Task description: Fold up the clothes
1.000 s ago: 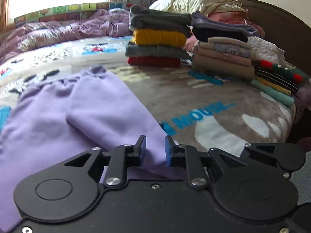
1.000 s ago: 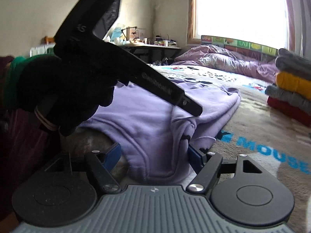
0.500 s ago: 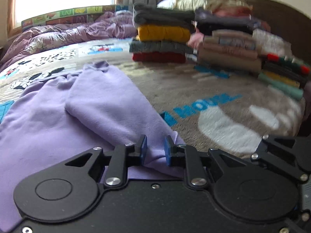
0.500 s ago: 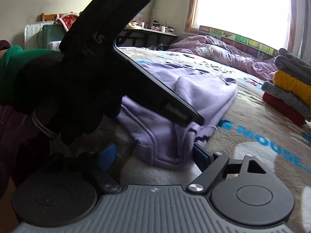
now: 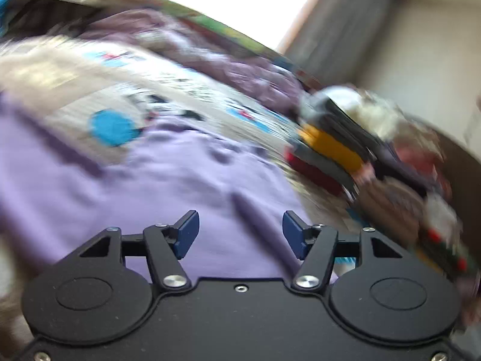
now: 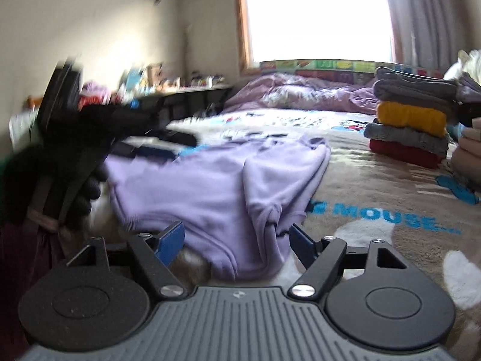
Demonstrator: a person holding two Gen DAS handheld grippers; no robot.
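The lilac sweatshirt (image 6: pixel 216 186) lies partly folded on the bed (image 6: pixel 375 198), well apart from the stack of folded clothes (image 6: pixel 412 126) near the window end. The left claw (image 5: pixel 240 234) is over the sweatshirt, its jaws opening, with no cloth pinched between its pads. The right claw (image 6: pixel 237 240) stands wide at the sweatshirt's near edge, its jaws closing, with a fold of hem between them but not gripped.

The blanket (image 6: pixel 375 180) on the bed carries blue letters reading "MOUSE" followed by dots, seen in the right wrist view; any letters before them are cut off by the purple garment (image 6: pixel 216 186). Nothing else is legible
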